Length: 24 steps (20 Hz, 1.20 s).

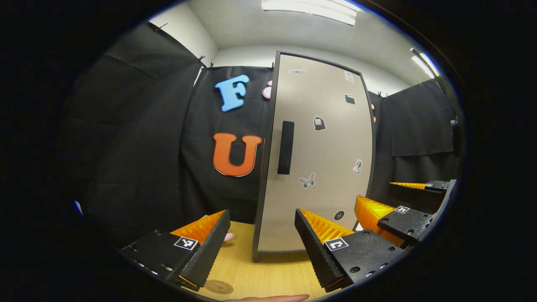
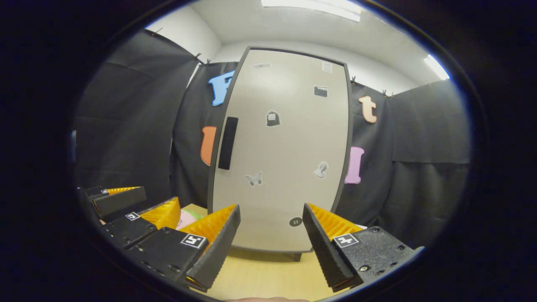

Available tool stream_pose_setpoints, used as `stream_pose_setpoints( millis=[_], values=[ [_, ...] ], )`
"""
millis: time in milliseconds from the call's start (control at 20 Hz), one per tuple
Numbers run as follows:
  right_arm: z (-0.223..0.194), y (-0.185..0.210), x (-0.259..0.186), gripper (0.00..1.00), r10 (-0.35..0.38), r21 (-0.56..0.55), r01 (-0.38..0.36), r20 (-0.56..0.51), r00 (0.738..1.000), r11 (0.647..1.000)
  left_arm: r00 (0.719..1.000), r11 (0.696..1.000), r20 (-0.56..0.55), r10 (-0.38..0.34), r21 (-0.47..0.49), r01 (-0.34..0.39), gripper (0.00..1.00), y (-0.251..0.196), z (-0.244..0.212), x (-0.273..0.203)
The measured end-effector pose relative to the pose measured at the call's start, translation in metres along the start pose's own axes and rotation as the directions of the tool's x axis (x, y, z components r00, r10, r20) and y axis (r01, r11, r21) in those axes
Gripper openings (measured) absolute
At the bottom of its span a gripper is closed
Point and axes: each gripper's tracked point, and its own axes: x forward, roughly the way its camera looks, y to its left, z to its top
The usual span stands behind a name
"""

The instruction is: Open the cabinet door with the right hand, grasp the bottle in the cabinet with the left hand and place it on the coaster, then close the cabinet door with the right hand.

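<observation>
Fingers of my right gripper (image 2: 270, 239) stood spread wide with nothing between them, short of the cabinet door (image 2: 281, 159), which was shut flush ahead of me. Its dark vertical handle (image 2: 228, 143) sat up and to the left of my fingers, near the door's left edge, so I judged the opening step had not begun. To do it well I would have lifted and shifted left, squared the fingers either side of that bar, pinched it, then drawn back in an arc about the right-hand edge, where I supposed the hinge was. My left gripper (image 1: 262, 241) waited beside, also spread and empty, low before the same door, with the round coaster (image 1: 218, 287) on the wooden tabletop (image 1: 268, 272) just beneath it. Behind the door, the bottle was hidden from me.
</observation>
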Motion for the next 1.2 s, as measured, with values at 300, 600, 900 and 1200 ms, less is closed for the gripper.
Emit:
stream_pose_setpoints(
  millis=[300, 600, 900, 1200],
  values=[
    [0.011, 0.007, 0.018, 0.96, 0.039, -0.048, -0.039, 0.003, 0.999, 0.998, 0.998, 0.998, 0.029, 0.047, 0.039, -0.049, 0.94, 0.015, 0.010, -0.001],
    [0.029, 0.027, 0.046, 0.99, 0.088, -0.103, -0.084, 0.030, 0.996, 0.991, 0.988, 0.987, 0.018, 0.155, 0.041, -0.156, 0.94, 0.047, 0.009, -0.016],
    [0.045, 0.057, 0.086, 0.99, 0.178, -0.103, -0.175, 0.015, 0.984, 0.979, 0.969, 0.967, -0.006, 0.248, 0.065, -0.248, 0.94, 0.077, 0.004, -0.035],
    [0.079, 0.079, 0.128, 0.99, 0.208, -0.061, -0.204, 0.054, 0.977, 0.977, 0.932, 0.930, -0.032, 0.362, 0.086, -0.359, 0.94, 0.113, 0.001, -0.058]
  ],
)
